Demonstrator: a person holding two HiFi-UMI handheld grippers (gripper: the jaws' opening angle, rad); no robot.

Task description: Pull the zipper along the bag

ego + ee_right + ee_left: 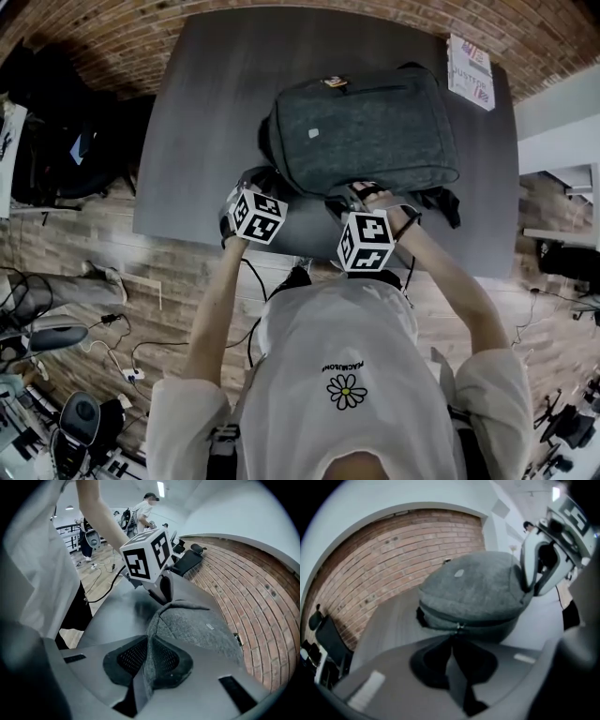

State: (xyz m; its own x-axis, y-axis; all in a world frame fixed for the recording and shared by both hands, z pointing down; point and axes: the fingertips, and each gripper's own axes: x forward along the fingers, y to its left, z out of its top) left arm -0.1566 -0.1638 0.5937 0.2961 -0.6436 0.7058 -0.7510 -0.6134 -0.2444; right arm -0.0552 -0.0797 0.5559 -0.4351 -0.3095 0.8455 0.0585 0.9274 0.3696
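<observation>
- The right tongs (149, 641) are clamped on a fold of fabric (157, 620) raised from the near end of the bag (366, 131). Only a thin pinch is held. If it were let slip under load, the bag would no longer be braced and would be dragged along with the zipper.
- The left tongs (453, 638) are drawn together at their very tips on the zipper pull (459, 627), which sits on the bag's near side wall. The hold is judged shallow, so the pull could be lost if it were drawn at an angle to the track.
- The two tongs are placed close together, so they could be knocked against each other as the pull is started.
- The bag lies flat on the surface (202, 122), close to its near edge. A jam is judged likeliest where the track bends round a corner, or where loose fabric is caught in the slider.
- In the head view both sets of tips are covered by the marker cubes and the hands.
- How much of the zipper is already open cannot be made out. The track runs round the bag and out of sight.
- The dark straps (439, 202) under the bag's near right corner are only partly shown.
- The print on the white item (470, 70) at the far right corner is too small to be read.
</observation>
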